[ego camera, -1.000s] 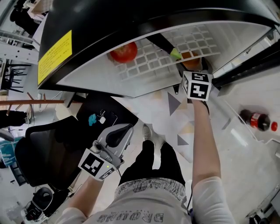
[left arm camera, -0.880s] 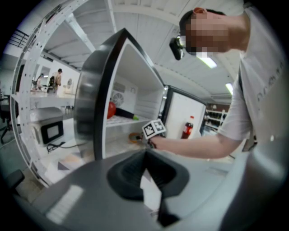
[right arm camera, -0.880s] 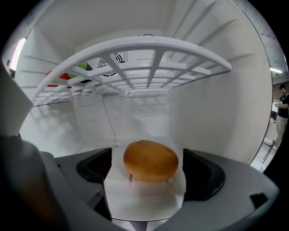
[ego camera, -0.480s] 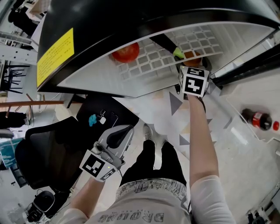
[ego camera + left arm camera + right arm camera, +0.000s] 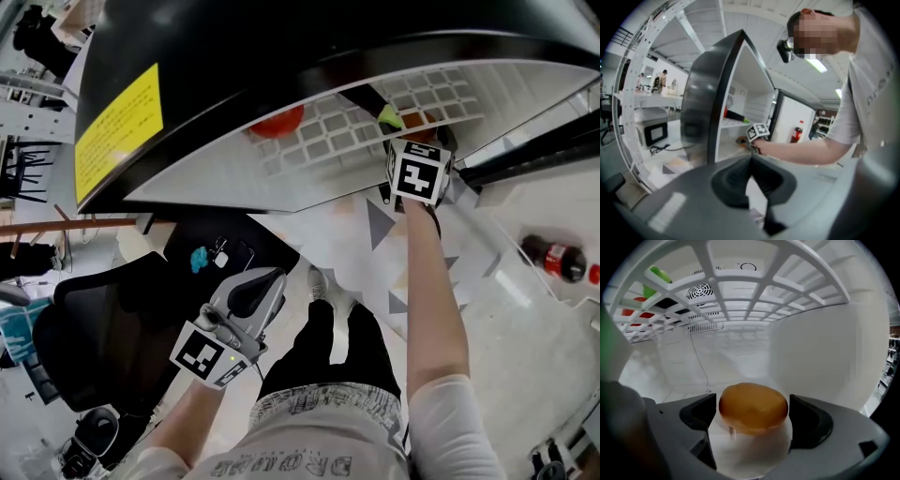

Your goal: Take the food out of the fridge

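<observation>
Right gripper view only: the bun (image 5: 753, 406) sat on the white floor of the fridge (image 5: 820, 348), below the grid shelf (image 5: 740, 287) and between the jaws of the right gripper (image 5: 752, 409).
Right fingers: spread wide, having just been opening. One pad (image 5: 698, 411) stood just beside each flank of the bun, with no squeeze visible.
Head view only: the right gripper (image 5: 412, 136) reached in under the shelf (image 5: 328, 131). Its cube (image 5: 417, 172) was outside the fridge (image 5: 281, 37). Of the bun (image 5: 419, 120) only an orange patch showed through the grid.
Left gripper view only: the fridge (image 5: 701, 103) showed from the side, with the door (image 5: 790, 117) swung open and the right arm (image 5: 801, 150) stretched into it.
Left fingers: pressed together at the tips, nothing between them. The left gripper (image 5: 751, 158) was held low, well apart from the fridge, beside a chair (image 5: 103, 328).
Shelf contents: a tomato (image 5: 277, 121) at the left and a green item (image 5: 390, 117) near the right gripper. Both also showed through the grid from below (image 5: 633, 312) (image 5: 658, 275).
Door contents: a bottle (image 5: 555, 258) with a red label.
Change from one second before: the cube stood slightly higher in the head view, and less of the tomato showed under the fridge's top edge. The left gripper (image 5: 274, 279) had kept its place.
</observation>
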### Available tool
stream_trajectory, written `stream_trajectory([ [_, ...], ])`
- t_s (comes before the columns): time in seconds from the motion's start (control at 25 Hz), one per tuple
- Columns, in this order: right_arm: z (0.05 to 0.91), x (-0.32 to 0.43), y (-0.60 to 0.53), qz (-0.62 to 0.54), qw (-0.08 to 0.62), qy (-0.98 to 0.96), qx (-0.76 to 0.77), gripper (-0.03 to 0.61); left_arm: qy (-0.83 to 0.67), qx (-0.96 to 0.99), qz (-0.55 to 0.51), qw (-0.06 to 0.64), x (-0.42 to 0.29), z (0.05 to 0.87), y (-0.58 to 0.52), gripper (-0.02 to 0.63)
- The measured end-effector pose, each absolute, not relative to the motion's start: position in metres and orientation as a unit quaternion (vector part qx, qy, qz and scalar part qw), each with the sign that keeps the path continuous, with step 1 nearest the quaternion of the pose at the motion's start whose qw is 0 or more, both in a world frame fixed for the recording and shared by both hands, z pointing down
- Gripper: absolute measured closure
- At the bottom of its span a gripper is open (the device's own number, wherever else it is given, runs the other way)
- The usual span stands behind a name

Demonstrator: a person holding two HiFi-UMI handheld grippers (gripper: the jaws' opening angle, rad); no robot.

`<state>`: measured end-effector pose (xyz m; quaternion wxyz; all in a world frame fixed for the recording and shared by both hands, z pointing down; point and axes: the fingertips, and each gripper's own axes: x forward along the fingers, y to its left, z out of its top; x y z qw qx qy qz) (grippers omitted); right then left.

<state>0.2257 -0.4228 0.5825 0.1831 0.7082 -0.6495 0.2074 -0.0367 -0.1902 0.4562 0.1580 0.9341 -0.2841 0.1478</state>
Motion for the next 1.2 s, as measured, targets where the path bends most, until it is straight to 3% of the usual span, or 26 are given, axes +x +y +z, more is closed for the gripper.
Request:
stream_trajectory([
  [1.2, 0.563, 0.218, -0.389, 0.184, 0.19, -0.675, 0.689, 0.146, -0.283, 0.937, 0.139, 0.148, -0.025, 0.448, -0.18, 0.607],
])
